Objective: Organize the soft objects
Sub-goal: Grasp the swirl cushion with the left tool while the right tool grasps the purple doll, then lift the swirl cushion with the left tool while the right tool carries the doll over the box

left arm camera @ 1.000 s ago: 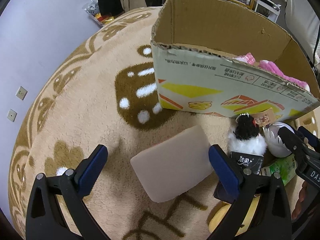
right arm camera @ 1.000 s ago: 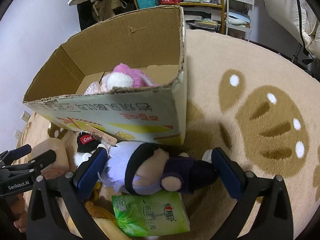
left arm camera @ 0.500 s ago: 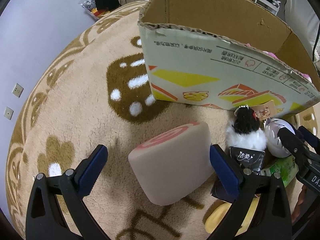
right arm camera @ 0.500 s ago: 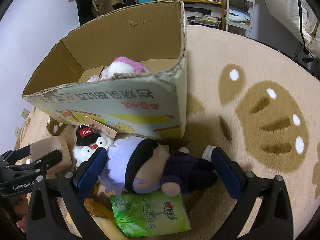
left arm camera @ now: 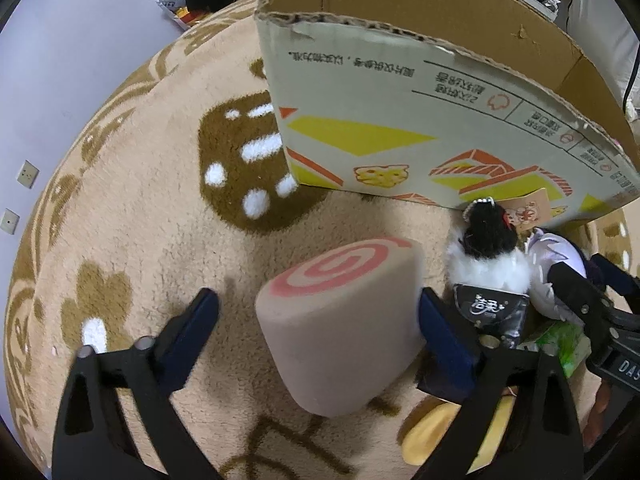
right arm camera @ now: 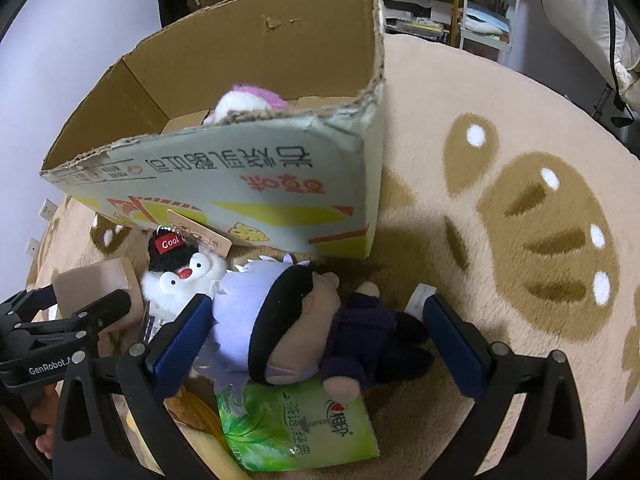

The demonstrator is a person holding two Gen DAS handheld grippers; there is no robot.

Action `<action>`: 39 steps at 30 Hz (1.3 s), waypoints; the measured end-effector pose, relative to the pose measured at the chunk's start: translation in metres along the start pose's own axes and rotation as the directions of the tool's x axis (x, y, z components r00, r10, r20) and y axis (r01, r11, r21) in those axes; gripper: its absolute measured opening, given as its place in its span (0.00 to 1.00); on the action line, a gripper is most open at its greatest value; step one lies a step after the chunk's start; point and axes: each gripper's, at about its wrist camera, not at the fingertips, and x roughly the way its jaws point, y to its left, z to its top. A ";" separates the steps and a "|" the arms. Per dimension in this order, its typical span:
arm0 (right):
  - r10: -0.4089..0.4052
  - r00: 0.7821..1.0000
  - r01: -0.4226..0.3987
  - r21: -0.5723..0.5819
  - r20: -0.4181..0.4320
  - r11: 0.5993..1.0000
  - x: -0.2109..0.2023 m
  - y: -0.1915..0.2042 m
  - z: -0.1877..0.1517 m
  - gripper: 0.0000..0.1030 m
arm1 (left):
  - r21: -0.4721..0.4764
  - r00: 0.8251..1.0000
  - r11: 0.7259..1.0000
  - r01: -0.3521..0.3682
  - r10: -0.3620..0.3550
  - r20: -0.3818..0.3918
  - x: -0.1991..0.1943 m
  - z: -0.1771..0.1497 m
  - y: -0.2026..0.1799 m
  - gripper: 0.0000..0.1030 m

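left gripper (left arm camera: 316, 316) jaws gaping, straddling swirl-roll cushion (left arm camera: 340, 320); right gripper (right arm camera: 316, 320) jaws gaping around purple-haired plush doll (right arm camera: 304, 320) beside cardboard box (right arm camera: 256, 184).

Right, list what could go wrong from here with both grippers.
1. The left gripper touches the swirl cushion with one finger only; closing now may push it aside rather than grip it.
2. The right gripper straddles the doll, which lies on the green tissue pack; the pack may get dragged.
3. The cardboard box wall is tall; either item could catch its rim.
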 end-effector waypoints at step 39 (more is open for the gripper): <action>0.071 0.989 -0.079 0.055 0.131 0.995 -0.057 -0.014 -0.011 0.96 | -0.009 0.991 1.000 0.015 -0.014 0.137 -0.068 -0.020 -0.002 0.35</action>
